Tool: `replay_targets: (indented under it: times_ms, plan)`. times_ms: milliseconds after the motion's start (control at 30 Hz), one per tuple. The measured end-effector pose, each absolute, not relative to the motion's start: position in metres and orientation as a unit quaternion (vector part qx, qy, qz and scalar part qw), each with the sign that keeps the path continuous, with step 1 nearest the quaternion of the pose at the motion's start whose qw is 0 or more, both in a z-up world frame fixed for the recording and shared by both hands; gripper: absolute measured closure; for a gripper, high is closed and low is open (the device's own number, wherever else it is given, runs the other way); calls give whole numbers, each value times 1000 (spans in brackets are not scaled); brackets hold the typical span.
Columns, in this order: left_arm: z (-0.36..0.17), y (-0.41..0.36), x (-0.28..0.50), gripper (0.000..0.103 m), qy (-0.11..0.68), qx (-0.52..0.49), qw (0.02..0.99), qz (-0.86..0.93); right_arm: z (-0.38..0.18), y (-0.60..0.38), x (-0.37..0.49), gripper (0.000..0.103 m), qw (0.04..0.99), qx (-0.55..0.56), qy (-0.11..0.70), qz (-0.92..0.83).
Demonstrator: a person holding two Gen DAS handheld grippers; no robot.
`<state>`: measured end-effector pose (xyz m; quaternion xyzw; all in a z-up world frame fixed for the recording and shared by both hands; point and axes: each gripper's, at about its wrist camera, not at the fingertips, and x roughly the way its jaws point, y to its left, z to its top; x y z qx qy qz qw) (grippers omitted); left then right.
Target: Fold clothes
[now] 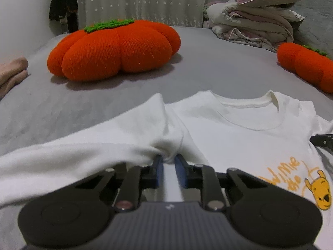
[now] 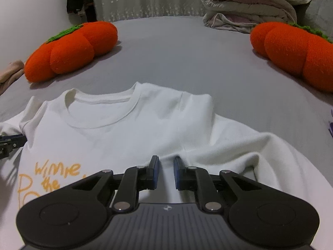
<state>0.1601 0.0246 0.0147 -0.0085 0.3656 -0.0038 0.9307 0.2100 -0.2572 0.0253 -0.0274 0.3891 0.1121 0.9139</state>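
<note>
The white shirt [image 2: 129,125] carries orange, hand-drawn-style lettering on its chest: "Winnie" over "the" in the right wrist view, with a large "P" below that is cut off by the tool's body. In the left wrist view the same words appear slanted beside a yellow bear's head [image 1: 319,193].

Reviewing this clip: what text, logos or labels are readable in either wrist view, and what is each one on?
"Winnie" and "the": orange handwriting on the white sweatshirt, beside a yellow bear print.
"P": large orange letter below those words; the rest is hidden by the right gripper.
Small light emblem on each gripper body: a mark, no readable letters.
Nothing else is readable.
</note>
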Motion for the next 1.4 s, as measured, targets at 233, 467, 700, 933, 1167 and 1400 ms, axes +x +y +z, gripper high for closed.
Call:
replay_targets:
  times_ms: [233, 467, 700, 933, 1167, 1400]
  plan:
    - [20, 43, 168, 88, 364, -52, 930, 2, 27, -254, 213, 91, 923, -36, 368, 104]
    - [24, 84, 163, 96, 378, -141, 915, 7, 28, -253, 209, 91, 927, -32, 362, 89]
    - [32, 104, 148, 95, 385, -171, 907, 15, 35, -246, 200, 82, 929, -28, 360, 83]
    - [44, 169, 118, 79, 390, -219, 890, 94, 54, -239, 177, 75, 928, -5, 358, 101]
    - [60, 266, 76, 61, 364, -310, 861, 176, 72, -229, 136, 62, 922, 9, 359, 142]
    - [55, 313, 58, 55, 363, -303, 849, 235, 71, -225, 116, 58, 912, 29, 376, 161]
